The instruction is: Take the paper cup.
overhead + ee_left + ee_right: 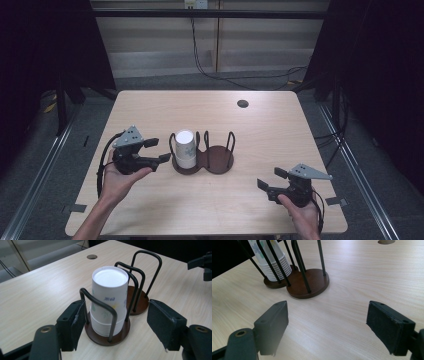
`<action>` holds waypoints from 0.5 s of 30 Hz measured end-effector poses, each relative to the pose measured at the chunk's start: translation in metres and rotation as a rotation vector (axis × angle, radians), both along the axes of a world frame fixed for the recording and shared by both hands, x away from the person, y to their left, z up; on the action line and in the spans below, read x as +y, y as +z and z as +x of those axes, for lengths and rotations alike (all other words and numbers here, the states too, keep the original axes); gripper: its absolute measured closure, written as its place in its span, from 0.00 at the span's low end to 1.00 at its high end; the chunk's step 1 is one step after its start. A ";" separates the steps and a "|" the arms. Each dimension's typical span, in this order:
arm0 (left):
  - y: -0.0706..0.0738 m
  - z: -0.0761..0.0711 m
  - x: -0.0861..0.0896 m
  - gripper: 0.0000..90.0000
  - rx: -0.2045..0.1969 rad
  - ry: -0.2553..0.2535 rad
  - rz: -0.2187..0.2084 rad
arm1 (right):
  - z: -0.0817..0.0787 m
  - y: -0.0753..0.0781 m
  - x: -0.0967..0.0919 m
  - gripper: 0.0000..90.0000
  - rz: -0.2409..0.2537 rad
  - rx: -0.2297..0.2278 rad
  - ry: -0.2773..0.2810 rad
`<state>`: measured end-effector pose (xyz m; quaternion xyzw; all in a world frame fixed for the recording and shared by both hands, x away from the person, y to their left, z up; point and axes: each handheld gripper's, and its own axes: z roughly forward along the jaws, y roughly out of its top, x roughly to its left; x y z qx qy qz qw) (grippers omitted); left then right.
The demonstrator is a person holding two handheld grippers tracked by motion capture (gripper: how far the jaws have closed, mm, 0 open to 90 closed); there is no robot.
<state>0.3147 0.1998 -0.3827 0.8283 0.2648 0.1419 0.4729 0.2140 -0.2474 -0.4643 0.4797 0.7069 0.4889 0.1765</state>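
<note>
I see the stack of paper cups, upside down, seated in the left ring of the two-ring wire cup holder on the tabletop. My left gripper sits just left of the holder, fingers released, nothing between them. My right gripper rests well right of the holder, fingers likewise released and empty.

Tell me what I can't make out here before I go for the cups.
- Cups, left gripper view: count unclear; rims too fine and crossed by the holder wires.
- Cup print, same view: too small to read.
- Stack top, right gripper view: cut off by the upper edge.
- Left tool, high view: gap to the cups too small to judge.
</note>
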 end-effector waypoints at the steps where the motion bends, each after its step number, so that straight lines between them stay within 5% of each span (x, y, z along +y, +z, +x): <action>1: 0.002 0.001 -0.001 0.33 -0.003 -0.010 0.009 | 0.000 0.000 0.000 0.19 0.000 0.001 0.000; 8: 0.016 0.008 -0.015 0.34 0.009 -0.041 0.059 | 0.001 -0.001 0.001 0.18 -0.001 0.012 0.011; 15: 0.024 0.023 -0.029 0.34 0.016 -0.009 0.102 | 0.002 0.000 0.003 0.18 -0.010 0.011 0.022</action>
